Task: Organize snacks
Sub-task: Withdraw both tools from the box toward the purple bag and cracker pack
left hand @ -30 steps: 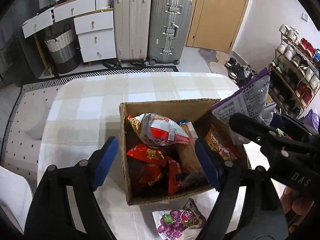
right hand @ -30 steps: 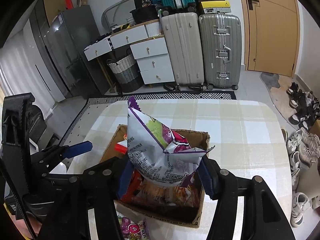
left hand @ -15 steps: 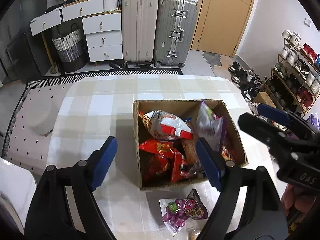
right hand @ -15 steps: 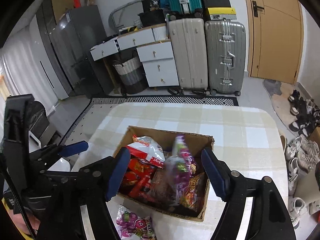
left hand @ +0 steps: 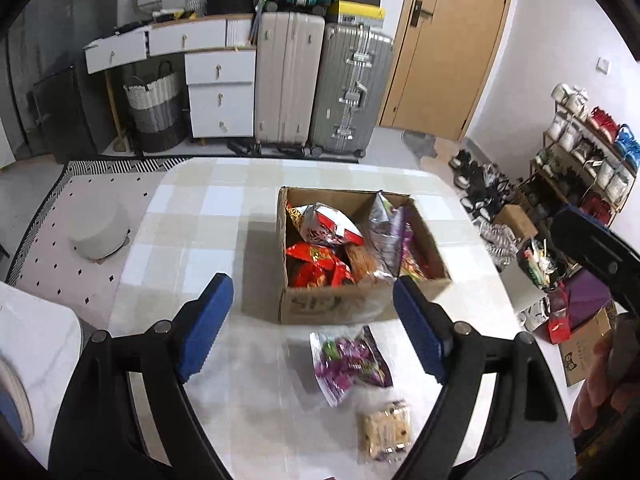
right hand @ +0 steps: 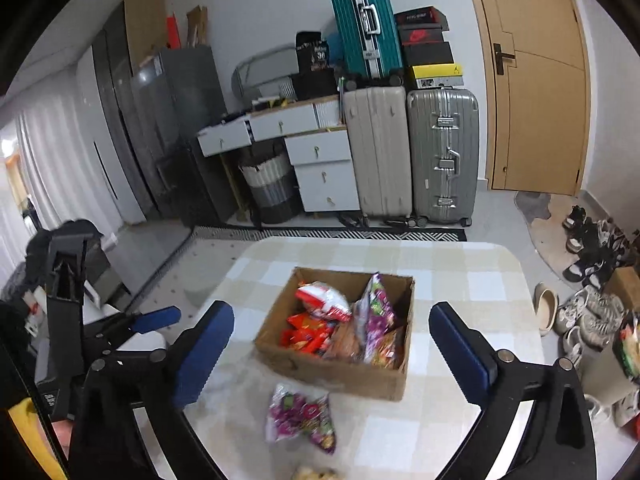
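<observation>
A cardboard box [left hand: 332, 304] [right hand: 332, 374] stands mid-table, filled with red, white and orange snack bags. A purple-and-silver bag [left hand: 384, 232] [right hand: 374, 312] stands upright at the box's right side. In front of the box lie a purple candy bag [left hand: 348, 360] [right hand: 302, 416] and a pale cookie packet [left hand: 384, 432] [right hand: 314, 474]. My left gripper [left hand: 314, 328] hangs above the table before the box, its jaws opening with nothing between them. My right gripper [right hand: 330, 354] is pulled back from the box, jaws opening wide and empty.
The table [left hand: 208, 216] has a pale checked cloth. Behind it stand suitcases [left hand: 320, 84], white drawers [left hand: 220, 92] and a woven basket [left hand: 154, 114]. A shoe rack [left hand: 588, 152] and shoes fill the right side. A round stool [left hand: 98, 232] sits left on the rug.
The right gripper let go of the purple-and-silver bag, which dropped into the box. Both grippers then drew back and up, bringing the candy bag and cookie packet into view.
</observation>
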{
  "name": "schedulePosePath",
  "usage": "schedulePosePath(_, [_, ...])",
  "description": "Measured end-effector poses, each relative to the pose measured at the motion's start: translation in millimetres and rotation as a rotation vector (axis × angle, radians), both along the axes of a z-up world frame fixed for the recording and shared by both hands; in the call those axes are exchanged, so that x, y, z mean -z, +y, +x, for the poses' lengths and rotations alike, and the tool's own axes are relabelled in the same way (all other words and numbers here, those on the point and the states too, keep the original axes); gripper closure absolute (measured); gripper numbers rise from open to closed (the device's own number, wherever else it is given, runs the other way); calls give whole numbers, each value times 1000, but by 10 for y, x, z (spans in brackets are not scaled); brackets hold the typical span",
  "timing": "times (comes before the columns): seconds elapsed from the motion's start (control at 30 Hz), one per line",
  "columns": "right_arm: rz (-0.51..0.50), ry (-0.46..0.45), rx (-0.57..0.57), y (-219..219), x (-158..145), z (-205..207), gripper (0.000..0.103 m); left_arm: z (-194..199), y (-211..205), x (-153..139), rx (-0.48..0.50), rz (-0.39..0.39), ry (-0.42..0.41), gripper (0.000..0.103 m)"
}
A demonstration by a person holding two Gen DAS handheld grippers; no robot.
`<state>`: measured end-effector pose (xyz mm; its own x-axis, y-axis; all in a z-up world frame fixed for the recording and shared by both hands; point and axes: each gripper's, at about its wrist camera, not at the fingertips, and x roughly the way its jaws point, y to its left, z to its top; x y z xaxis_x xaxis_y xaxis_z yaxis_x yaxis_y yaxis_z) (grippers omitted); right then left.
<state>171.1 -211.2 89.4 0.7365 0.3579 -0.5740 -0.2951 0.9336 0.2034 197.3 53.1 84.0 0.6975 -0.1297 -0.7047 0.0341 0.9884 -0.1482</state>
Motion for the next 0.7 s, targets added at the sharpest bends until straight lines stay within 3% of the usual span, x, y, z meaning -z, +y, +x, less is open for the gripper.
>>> schedulePosePath(0.23, [32, -22, 4, -53, 97, -732, 1, -865, 52, -32, -45, 10, -87, 16])
schedulePosePath(0.37, [58, -27, -10, -62, 260, -1067, 1, -1319, 89, 26, -101, 43, -152, 1])
schedulePosePath(0.7, [86, -101, -49, 20, 801, -1488, 1, -1988, 151, 329, -139, 102, -287, 1])
